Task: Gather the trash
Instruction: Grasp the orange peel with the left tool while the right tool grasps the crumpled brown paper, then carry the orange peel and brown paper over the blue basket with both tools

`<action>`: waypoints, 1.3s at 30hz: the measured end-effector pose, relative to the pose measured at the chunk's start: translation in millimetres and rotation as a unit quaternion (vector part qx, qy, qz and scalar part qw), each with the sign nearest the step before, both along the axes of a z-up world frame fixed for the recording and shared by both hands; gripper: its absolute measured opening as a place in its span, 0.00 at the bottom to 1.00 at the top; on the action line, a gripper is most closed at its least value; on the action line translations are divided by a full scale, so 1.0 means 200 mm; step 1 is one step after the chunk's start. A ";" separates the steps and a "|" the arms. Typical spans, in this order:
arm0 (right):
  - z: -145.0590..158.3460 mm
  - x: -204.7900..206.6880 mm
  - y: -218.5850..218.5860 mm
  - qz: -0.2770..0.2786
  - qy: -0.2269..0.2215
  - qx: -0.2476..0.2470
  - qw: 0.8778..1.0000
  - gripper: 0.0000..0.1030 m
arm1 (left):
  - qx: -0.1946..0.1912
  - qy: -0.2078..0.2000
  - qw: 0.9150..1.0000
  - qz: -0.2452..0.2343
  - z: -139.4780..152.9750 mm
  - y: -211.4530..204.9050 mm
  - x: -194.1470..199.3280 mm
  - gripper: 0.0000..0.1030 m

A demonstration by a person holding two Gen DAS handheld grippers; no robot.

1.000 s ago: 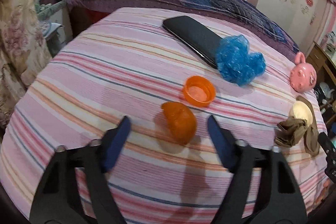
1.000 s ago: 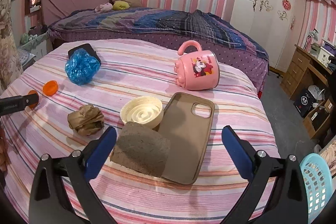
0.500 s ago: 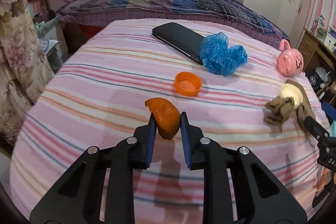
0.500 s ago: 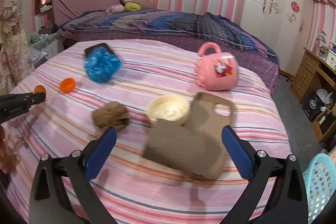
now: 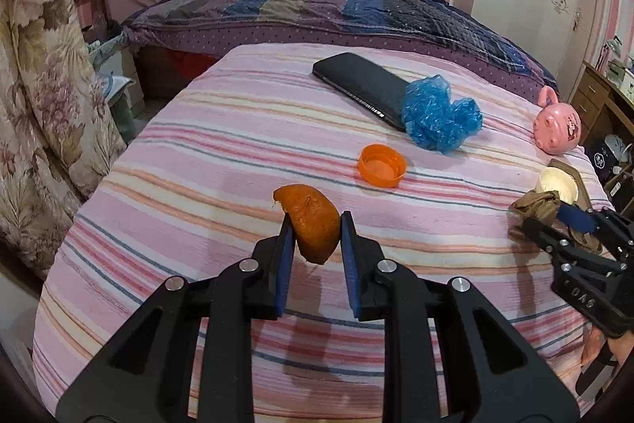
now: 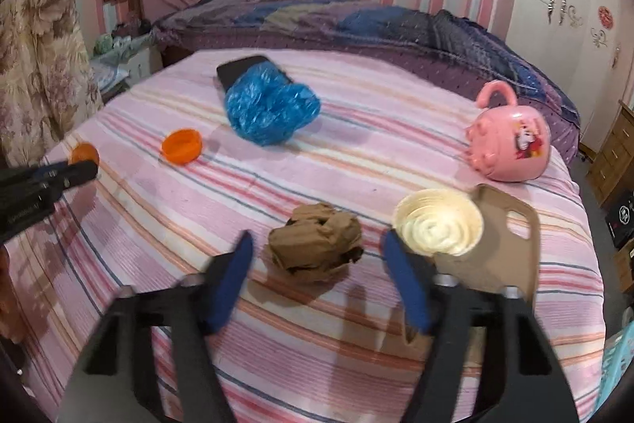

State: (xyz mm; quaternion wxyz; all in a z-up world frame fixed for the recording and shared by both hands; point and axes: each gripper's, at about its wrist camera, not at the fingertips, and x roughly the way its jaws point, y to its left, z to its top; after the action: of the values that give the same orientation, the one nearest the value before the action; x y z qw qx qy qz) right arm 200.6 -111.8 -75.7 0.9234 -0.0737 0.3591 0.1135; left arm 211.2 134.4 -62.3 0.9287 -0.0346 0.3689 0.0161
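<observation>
A: What is the left gripper (image 5: pixel 317 236) doing?

B: It is clenched on the orange peel (image 5: pixel 311 221), pads pressing both sides of the curled piece, which hangs just above the striped cloth (image 5: pixel 222 153). I judge the peel light and a little springy, likely to fold if squeezed harder, so a mid-body hold like this one suits it

A: And the right gripper (image 6: pixel 317 278)?

B: Its jaws have just been closing around the crumpled brown paper (image 6: pixel 317 244). The ball sits between the blue pads, yet there is a gap on both sides, so nothing is gripped yet. The paper looks light, soft and crushable; taking it across its widest part should hold, since the folds give the pads something to bite

A: What else could count as trash?

B: The orange bottle cap (image 5: pixel 381 165), stiff and small, lying open side up, and the blue plastic wad (image 5: pixel 440 117), thin and slippery by the look of it, resting against the black phone (image 5: pixel 360 86)

A: The surface?

B: A soft cloth with pink stripes, so things may sink or roll a little. The pink mug (image 6: pixel 511 145) lies on its side, and a cream dish (image 6: pixel 438 222) touches a tan phone case (image 6: pixel 503 248) just beside the right pad

A: And the room?

B: A bedroom: a bed under a dark quilt (image 5: pixel 317 6) behind, striped pink walls, a floral curtain (image 5: pixel 35 86) at left, and a pale blue basket (image 6: pixel 618 367) at the right edge, possibly the bin, though I cannot tell
</observation>
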 end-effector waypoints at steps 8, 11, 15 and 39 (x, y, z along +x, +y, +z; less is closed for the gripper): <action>0.05 -0.14 -0.01 0.009 -0.064 -0.010 0.998 0.43 | -0.002 -0.020 1.000 -0.007 0.08 -0.08 -0.05 0.21; 0.09 -0.23 -0.07 0.005 -0.083 -0.014 0.996 0.43 | -0.001 -0.031 0.999 -0.012 0.11 -0.14 -0.09 0.21; 0.14 -0.29 -0.17 -0.008 -0.088 -0.011 0.996 0.43 | -0.003 -0.046 0.999 -0.025 0.16 -0.24 -0.16 0.21; 0.22 -0.66 -1.13 -0.155 -0.096 0.019 0.983 0.43 | 0.006 -0.062 0.993 -0.098 0.15 -0.89 -0.40 0.21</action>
State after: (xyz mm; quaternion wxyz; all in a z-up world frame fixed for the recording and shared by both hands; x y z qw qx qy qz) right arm 68.4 -338.3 -32.1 0.9611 -0.0099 0.2741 -0.0319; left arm 131.3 -44.2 -32.3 0.9472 0.0062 0.3118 -0.0748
